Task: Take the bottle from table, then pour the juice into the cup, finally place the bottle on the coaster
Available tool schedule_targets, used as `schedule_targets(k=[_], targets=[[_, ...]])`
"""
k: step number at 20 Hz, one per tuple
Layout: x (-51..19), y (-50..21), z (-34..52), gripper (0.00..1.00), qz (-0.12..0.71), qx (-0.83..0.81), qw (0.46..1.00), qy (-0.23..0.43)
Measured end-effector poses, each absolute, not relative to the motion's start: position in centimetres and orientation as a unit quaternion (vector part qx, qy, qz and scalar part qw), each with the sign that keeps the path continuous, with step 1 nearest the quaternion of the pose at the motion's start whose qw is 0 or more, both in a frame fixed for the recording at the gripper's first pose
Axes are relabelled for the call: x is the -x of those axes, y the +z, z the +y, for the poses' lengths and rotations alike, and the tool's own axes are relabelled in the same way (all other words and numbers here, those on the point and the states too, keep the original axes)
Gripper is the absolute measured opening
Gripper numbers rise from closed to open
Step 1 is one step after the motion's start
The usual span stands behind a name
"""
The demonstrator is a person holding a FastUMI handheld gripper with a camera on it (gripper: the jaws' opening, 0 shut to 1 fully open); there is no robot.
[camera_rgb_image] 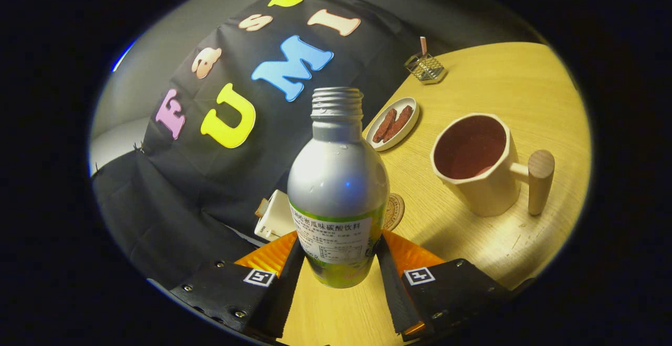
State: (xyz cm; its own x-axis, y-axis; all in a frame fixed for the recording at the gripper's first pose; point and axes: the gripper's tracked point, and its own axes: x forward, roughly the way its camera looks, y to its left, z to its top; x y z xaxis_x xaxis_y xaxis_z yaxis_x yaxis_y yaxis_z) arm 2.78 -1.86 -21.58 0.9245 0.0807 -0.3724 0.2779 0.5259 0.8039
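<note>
The bottle [337, 188], silver above with a green label band below and its threaded neck uncapped, is held between the two fingers of the gripper [338, 262]; both fingers are pressed against its lower sides, so it is pinched firmly; it appears lifted clear of the wooden table [488, 251], and the whole scene is seen tilted. The cup [475, 165], cream-coloured with a wooden peg handle, is seen beyond the fingers and to the right of the bottle, well apart from it; a dark reddish liquid is visible inside it. The coaster [394, 210], round and patterned, is partly hidden just behind the bottle's right side. A small white carton [274, 218] lies behind the bottle on the left; a white dish [394, 123] with two brown pieces is placed farther back; a wire holder [426, 66] stands near the table's far edge.
</note>
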Motion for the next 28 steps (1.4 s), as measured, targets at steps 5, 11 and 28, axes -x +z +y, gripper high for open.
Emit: schedule_targets(k=[5,11,28], targets=[[-2.1,-22.4,-2.7,0.74,0.183,-0.525,0.828,-0.067],[-2.0,-23.6,-2.0,0.74,0.202,-0.575,0.791,-0.059],[-3.1,-22.3,-0.7,0.74,0.201,-0.706,0.677,-0.047]])
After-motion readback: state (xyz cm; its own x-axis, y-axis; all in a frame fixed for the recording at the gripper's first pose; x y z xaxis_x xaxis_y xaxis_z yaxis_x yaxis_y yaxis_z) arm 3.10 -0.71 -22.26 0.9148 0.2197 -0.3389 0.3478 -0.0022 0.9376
